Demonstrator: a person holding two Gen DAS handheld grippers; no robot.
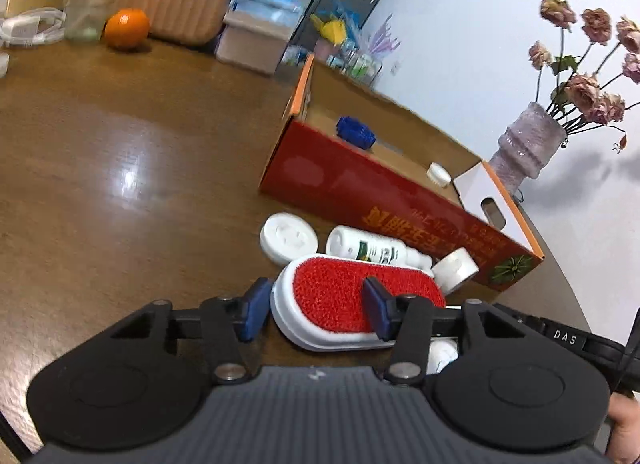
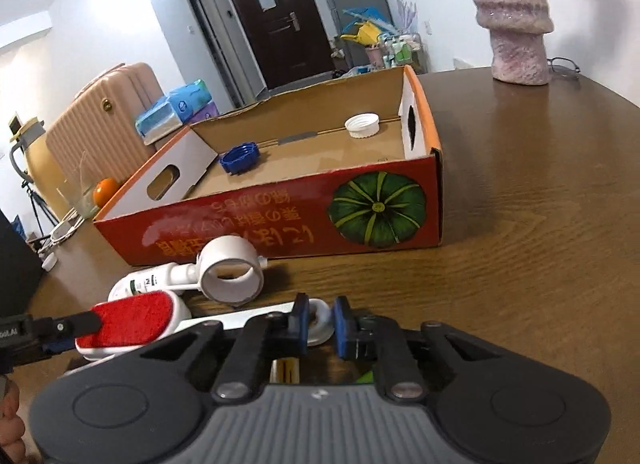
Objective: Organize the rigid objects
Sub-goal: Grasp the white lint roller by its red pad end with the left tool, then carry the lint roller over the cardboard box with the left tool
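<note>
A lint brush with a red pad and white body (image 1: 340,296) lies on the brown table in front of a red cardboard box (image 1: 384,192). My left gripper (image 1: 314,308) is open, its blue pads on either side of the brush's left end. In the right wrist view the brush (image 2: 128,318) extends right as a white handle ending in a ring (image 2: 320,318). My right gripper (image 2: 322,324) has its blue pads close on both sides of that ring. The box (image 2: 280,220) holds a blue cap (image 2: 239,158) and a white cap (image 2: 362,125).
A white bottle (image 1: 372,250), a white round lid (image 1: 289,238) and a white tape roll (image 2: 230,274) lie by the box front. An orange (image 1: 127,28), a glass, a tissue box and a pink suitcase stand far left. A vase (image 2: 514,16) stands at the back right.
</note>
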